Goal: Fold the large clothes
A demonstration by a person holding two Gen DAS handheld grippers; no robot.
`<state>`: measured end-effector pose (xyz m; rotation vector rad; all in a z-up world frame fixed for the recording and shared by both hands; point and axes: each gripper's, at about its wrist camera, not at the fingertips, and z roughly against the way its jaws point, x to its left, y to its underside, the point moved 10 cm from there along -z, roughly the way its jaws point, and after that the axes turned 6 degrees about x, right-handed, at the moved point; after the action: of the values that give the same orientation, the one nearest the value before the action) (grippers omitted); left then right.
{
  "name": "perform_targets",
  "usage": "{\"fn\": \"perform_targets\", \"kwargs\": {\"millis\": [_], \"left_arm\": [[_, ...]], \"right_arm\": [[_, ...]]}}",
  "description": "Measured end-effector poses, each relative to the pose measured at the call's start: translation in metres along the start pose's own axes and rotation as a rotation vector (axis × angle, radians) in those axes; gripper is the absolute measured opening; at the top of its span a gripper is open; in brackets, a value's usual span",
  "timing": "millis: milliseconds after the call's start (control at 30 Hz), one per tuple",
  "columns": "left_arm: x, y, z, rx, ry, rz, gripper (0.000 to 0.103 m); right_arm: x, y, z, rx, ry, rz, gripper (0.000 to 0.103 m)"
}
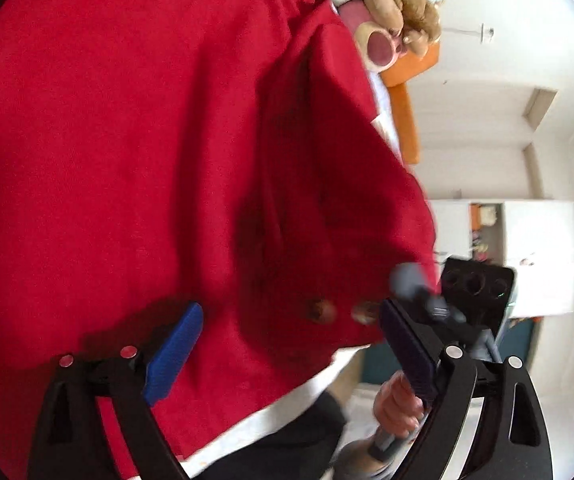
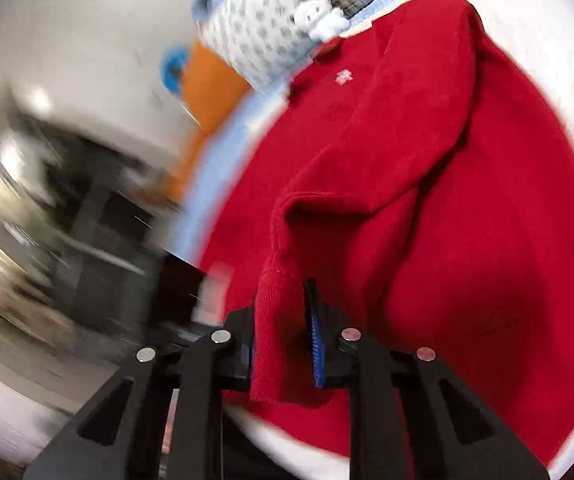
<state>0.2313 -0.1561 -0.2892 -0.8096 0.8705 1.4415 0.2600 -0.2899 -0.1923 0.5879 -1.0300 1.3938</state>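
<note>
From the left wrist, the left gripper stands wide open with nothing between its blue pads; the red sweater spreads out ahead of and under both fingers, filling most of the view. Past the tip of the right-hand finger another gripper and the hand holding it show at the sweater's lifted edge, so the left one is probably free to take a new hold or to press the cloth flat. A stuffed toy lies far beyond the fingers. From the right wrist, the right gripper is nearly closed on a ribbed edge of the sweater, which hangs pinched between the two fingers, most likely the hem or a cuff held up so that part can be carried across for a fold. Ahead of the fingers the knit rises in a thick ridge, soft and heavy, with a small white emblem near the far end beside a patterned pillow. The side beyond the left-hand finger is blurred.
</note>
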Motion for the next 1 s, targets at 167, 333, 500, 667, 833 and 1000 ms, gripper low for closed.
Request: {"fn": "perform_targets", "kwargs": {"millis": [167, 333, 500, 667, 833, 1000], "left_arm": [[-0.038, -0.007, -0.01, -0.041, 0.195, 0.026, 0.09], [-0.042, -0.004, -0.006, -0.067, -0.037, -0.131, 0.036], [-0.003, 0.018, -0.039, 0.079, -0.305, -0.176, 0.01], [0.003, 0.021, -0.053, 0.093, -0.264, -0.144, 0.018], [-0.024, 0.027, -0.059, 0.067, -0.242, -0.205, 0.049], [-0.03, 0.036, -0.09, 0.11, -0.28, -0.208, 0.048]], "right_arm": [[0.015, -0.013, 0.025, -0.062, -0.192, -0.097, 0.02], [-0.009, 0.003, 0.03, -0.056, -0.081, -0.089, 0.02], [-0.051, 0.029, 0.025, 0.012, 0.191, -0.018, 0.043], [-0.046, -0.028, 0.071, -0.153, 0.189, -0.035, 0.071], [-0.054, -0.11, 0.081, -0.212, 0.277, 0.039, 0.057], [-0.105, -0.178, 0.059, -0.178, 0.397, 0.018, 0.044]]}}
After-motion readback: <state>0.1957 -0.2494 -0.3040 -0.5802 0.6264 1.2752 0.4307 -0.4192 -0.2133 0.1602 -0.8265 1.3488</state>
